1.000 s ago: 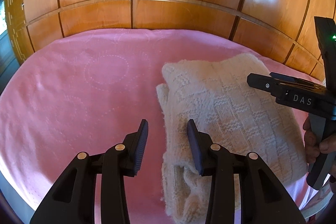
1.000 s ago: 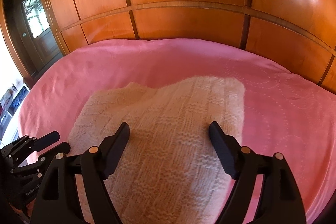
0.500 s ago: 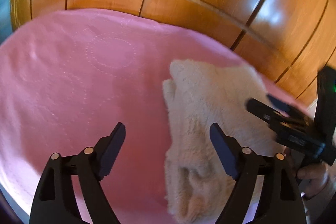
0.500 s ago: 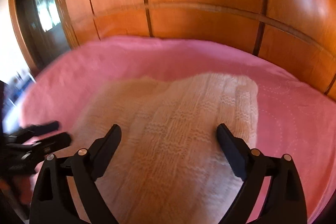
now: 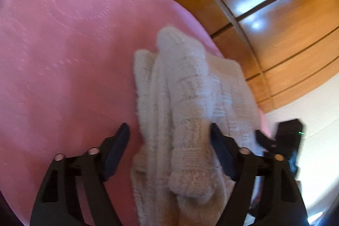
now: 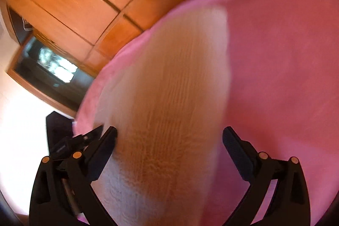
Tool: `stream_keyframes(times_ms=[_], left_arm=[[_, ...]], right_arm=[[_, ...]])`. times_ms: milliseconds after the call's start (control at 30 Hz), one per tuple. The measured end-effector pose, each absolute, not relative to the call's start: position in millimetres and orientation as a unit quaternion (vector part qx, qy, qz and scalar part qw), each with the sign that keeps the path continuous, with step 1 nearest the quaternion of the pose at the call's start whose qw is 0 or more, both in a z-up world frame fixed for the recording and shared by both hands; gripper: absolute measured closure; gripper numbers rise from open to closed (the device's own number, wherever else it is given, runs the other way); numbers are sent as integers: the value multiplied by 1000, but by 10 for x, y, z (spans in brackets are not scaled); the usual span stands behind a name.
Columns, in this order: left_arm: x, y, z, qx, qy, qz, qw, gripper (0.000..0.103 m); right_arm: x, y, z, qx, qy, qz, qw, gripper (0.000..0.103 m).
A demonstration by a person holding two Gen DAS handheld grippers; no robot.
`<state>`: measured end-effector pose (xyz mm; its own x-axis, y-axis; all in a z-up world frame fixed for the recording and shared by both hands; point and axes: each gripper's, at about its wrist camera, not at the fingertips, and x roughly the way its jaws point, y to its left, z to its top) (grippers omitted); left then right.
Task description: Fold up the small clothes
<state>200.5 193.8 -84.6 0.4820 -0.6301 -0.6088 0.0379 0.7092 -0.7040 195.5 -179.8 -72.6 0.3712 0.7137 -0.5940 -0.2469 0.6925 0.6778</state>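
A cream knitted garment [image 5: 186, 88] lies folded on the pink bedspread [image 5: 63, 56]. My left gripper [image 5: 169, 141] hangs low over its near left edge, where a thick rolled fold runs between the jaws. The jaws are closing: the right pad is at the knit, the left pad still stands clear of it. In the right wrist view the garment [image 6: 169, 77] is blurred and fills the gap of my right gripper [image 6: 169, 137], whose jaws are opening wide on either side of it without pressing. Each gripper shows at the edge of the other's view.
Glossy wooden wardrobe panels [image 5: 275, 14] rise behind the bed. A dark doorway with glass [image 6: 53, 67] stands at the left of the right wrist view. Pink bedspread [image 6: 286, 56] spreads to the right of the garment.
Both grippers dipped and rolled toward the garment, which now lies between each pair of jaws. The left jaws widened, then narrowed again. The right jaws spread wider.
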Motion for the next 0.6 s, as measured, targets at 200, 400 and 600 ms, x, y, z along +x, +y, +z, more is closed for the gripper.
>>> stream_keyframes(times_ms=[200, 400, 600], left_arm=[[1922, 1846, -803, -344, 447, -246, 788, 64], [1792, 1285, -426, -319, 425, -303, 791, 65], [1840, 146, -153, -270, 426, -388, 771, 65]], right_arm=[[1851, -1656, -516, 201, 456, 311, 809, 41], [1447, -2068, 3, 190, 392, 314, 844, 47], [982, -3077, 317, 200, 340, 244, 886, 47]])
